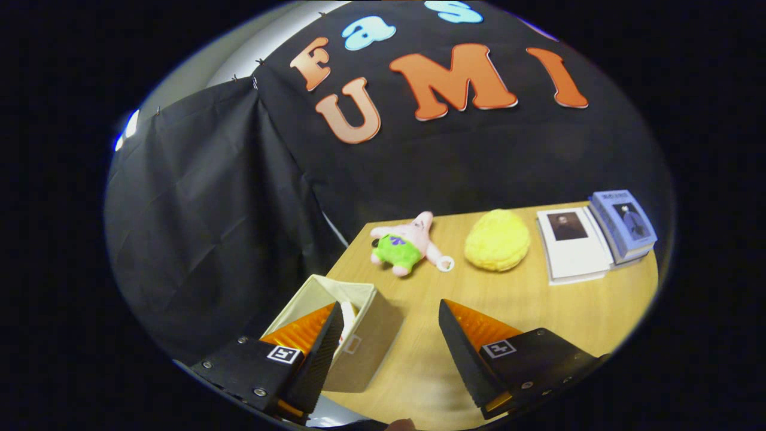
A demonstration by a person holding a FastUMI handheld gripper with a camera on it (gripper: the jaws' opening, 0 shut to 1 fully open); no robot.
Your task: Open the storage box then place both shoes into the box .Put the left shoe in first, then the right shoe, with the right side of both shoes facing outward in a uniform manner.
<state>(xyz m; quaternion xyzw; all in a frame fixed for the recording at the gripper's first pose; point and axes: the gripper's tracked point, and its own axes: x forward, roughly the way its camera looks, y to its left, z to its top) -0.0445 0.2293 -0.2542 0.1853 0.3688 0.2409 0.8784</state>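
Note:
A beige fabric storage box (365, 341) stands open-topped at the near left corner of the wooden table (526, 311), with a little white and red showing inside it behind my left finger. My gripper (392, 335) hangs open above the table beside the box. Its left finger (320, 350) overlaps the box's opening, and its right finger (464, 353) is over bare wood. Nothing is held between them.
Beyond the fingers lie a pink plush starfish toy in green shorts (407, 242) and a yellow fluffy lump (498, 240). Farther right sit a white book (571, 245) and a blue book (625, 222). The table's left edge runs past the box.

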